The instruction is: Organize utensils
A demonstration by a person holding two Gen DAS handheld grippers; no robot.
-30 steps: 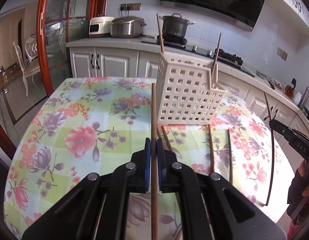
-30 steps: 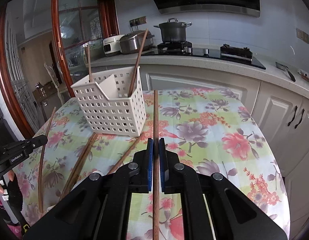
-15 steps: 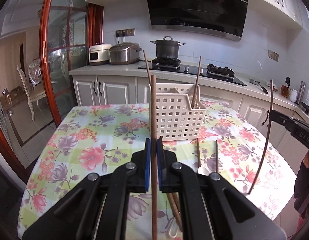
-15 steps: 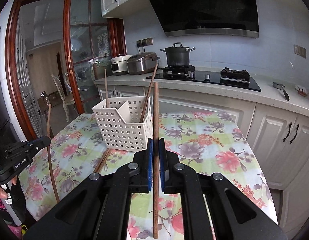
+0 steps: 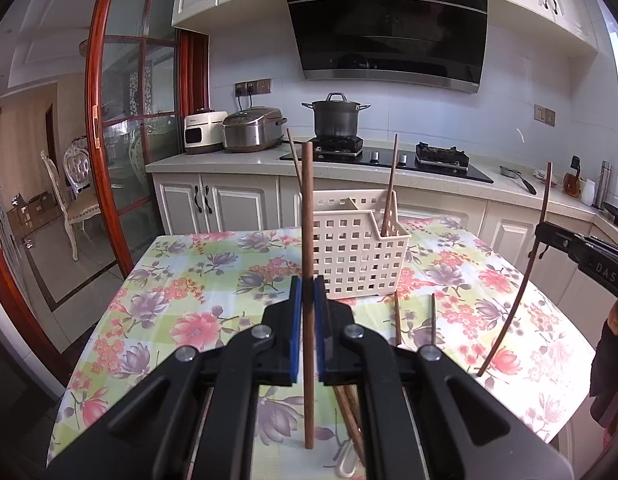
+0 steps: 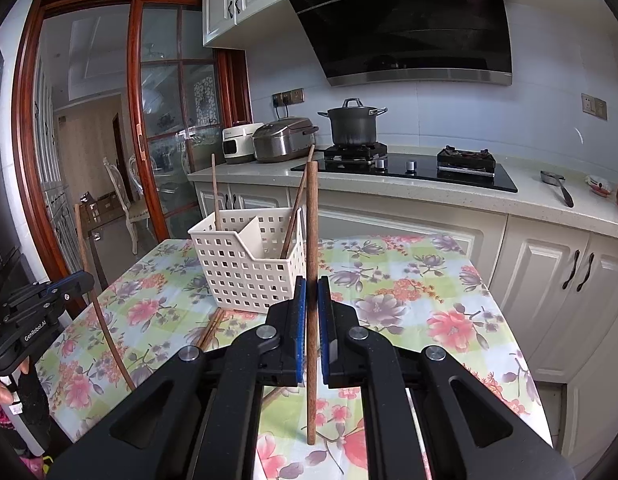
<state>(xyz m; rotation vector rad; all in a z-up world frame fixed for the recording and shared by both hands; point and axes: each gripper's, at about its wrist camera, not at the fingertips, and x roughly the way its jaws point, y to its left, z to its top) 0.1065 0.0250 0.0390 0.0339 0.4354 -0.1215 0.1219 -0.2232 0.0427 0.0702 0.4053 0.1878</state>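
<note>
Blue-padded black jaws of the left gripper (image 5: 308, 304) are clamped on one upright brown wooden chopstick (image 5: 308, 240), and the right gripper (image 6: 312, 312) pinches a second chopstick (image 6: 311, 248) the same way, both held above the flowered tablecloth (image 5: 181, 304). Only the left view shows two loose chopsticks (image 5: 397, 320) lying flat on the cloth just before the basket, plus a few under the gripper whose number I cannot tell. Only the right view shows the basket's slanted inner divider plainly. Farther on stands the cream plastic basket (image 6: 245, 264), square-holed and boxy, with two chopsticks (image 6: 295, 208) leaning inside, one toward each end. Beyond, on the counter, sit one dark lidded pot (image 5: 336, 116) and two cookers (image 5: 251, 128).
</note>
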